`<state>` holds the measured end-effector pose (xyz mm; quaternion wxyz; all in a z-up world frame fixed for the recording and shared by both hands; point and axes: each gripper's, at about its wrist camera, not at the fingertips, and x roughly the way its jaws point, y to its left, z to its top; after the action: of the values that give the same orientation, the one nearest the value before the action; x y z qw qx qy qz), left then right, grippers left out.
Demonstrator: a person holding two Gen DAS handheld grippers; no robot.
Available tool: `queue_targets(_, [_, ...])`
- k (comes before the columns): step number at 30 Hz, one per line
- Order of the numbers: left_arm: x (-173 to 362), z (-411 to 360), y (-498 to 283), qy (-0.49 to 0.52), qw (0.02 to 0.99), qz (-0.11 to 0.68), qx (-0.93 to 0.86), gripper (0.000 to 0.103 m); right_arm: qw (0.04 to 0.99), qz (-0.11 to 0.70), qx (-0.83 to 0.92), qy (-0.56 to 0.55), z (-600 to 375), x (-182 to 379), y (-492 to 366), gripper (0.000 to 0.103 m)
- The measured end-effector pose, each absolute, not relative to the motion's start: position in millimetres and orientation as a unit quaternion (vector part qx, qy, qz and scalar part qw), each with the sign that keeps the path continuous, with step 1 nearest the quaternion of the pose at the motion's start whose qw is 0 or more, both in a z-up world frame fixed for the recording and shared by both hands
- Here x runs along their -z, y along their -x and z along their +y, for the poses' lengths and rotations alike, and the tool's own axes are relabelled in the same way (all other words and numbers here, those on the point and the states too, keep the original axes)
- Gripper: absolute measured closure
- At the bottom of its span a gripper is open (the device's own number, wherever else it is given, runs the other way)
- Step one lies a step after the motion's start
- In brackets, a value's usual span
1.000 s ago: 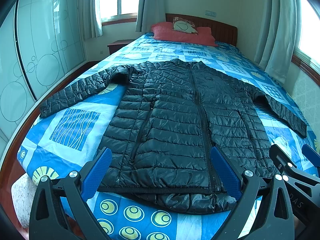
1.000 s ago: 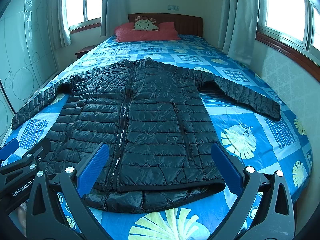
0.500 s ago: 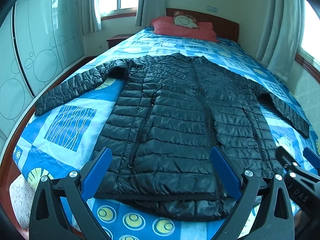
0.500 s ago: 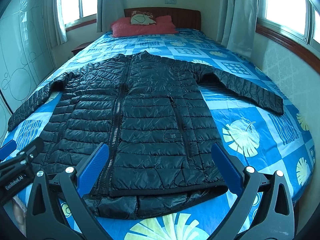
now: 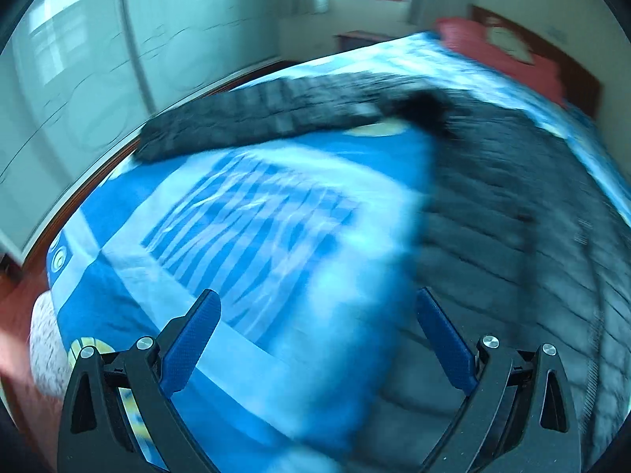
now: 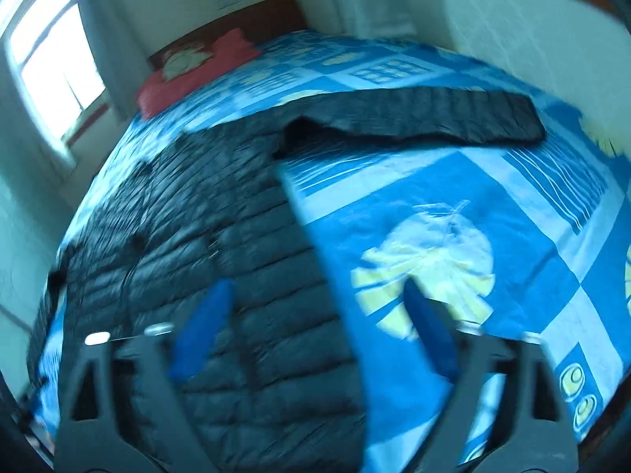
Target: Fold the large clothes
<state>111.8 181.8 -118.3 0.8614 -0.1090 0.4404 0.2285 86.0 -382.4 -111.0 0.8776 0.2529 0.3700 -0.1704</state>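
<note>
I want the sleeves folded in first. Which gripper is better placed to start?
Probably either: each faces its own sleeve. The left gripper points toward the left sleeve; the right gripper, jaws just narrowing and empty, straddles the jacket's side edge below the right sleeve.

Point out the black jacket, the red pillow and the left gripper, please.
black jacket [image 6: 236, 260]: right wrist view, quilted front panel.
red pillow [image 6: 197, 75]: right wrist view, its top face.
left gripper [image 5: 315, 351]: left wrist view, midway between fingertips.

Bed [image 6: 453, 181] carried blue patterned cover; black quilted jacket [image 6: 221, 260] lay flat on it, sleeves spread sideways; red pillow [image 6: 197, 75] at headboard end.
</note>
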Motion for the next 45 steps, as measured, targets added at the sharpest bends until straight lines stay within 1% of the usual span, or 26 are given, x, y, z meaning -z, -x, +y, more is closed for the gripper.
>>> queue_targets(2, [129.8,204.7,-114.1,0.111,0.852,0.442,-0.257,0.005,0.865,0.347,0.184,-0.312,-430.7,123.8,-83.8,0.045])
queue_targets(6, [152.9,240.0,-113.6,0.124,0.837,0.445,-0.292,0.005,0.840,0.304,0.224,-0.390,-510.4,145.3,-75.3,0.042])
queue_targets(8, [156.6,248.2,-110.0,0.157,0.838,0.439,-0.284,0.004,0.826,0.278,0.234,-0.432,-546.6,157.3,-71.6,0.042])
queue_targets(11, [156.1,248.1,-110.0,0.154,0.838,0.433,-0.294,0.004,0.809,0.251,0.232,-0.478,-588.7,174.7,-73.2,0.041])
queue_targets(14, [156.8,243.9,-110.3,0.141,0.838,0.433,-0.301,0.004,0.805,0.227,0.230,-0.497,-615.4,186.6,-82.2,0.039])
queue_targets(17, [157.9,243.5,-110.7,0.141,0.839,0.431,-0.302,0.004,0.814,0.193,0.226,-0.499,-632.2,187.9,-88.8,0.032])
queue_targets(21, [160.4,244.8,-113.2,0.139,0.838,0.431,-0.304,0.004,0.823,0.164,0.237,-0.490,-647.8,189.7,-100.1,0.032])
queue_targets(25, [162.0,243.6,-115.3,0.133,0.838,0.431,-0.307,0.004,0.834,0.154,0.255,-0.464,-654.7,187.8,-114.8,0.033])
queue_targets(26, [162.0,243.8,-115.4,0.134,0.838,0.431,-0.307,0.004,0.835,0.150,0.258,-0.462,-657.2,189.1,-118.4,0.035])
queue_targets(27, [162.0,243.9,-115.4,0.134,0.838,0.431,-0.307,0.004,0.833,0.148,0.263,-0.464,-659.6,190.4,-120.2,0.044])
queue_targets(28, [161.9,243.9,-115.4,0.133,0.838,0.431,-0.307,0.004,0.829,0.146,0.269,-0.468,-663.7,192.9,-119.4,0.049])
queue_targets(30, [161.8,243.9,-115.2,0.132,0.838,0.431,-0.308,0.004,0.822,0.139,0.278,-0.478,-673.5,197.7,-121.3,0.073])
queue_targets(32, [162.8,243.6,-116.7,0.131,0.838,0.431,-0.308,0.004,0.813,0.140,0.281,-0.490,-680.3,200.6,-120.3,0.087])
queue_targets(36, [163.8,244.0,-117.4,0.132,0.838,0.430,-0.308,0.004,0.835,0.141,0.288,-0.447,-665.8,173.7,-126.5,0.096])
queue_targets(40, [163.4,244.2,-116.1,0.131,0.839,0.429,-0.309,0.004,0.879,0.138,0.256,-0.379,-621.6,128.7,-149.6,0.096])
queue_targets(45, [163.1,245.4,-114.1,0.133,0.840,0.426,-0.309,0.004,0.924,0.169,0.184,-0.288,-530.9,87.1,-199.6,0.096])
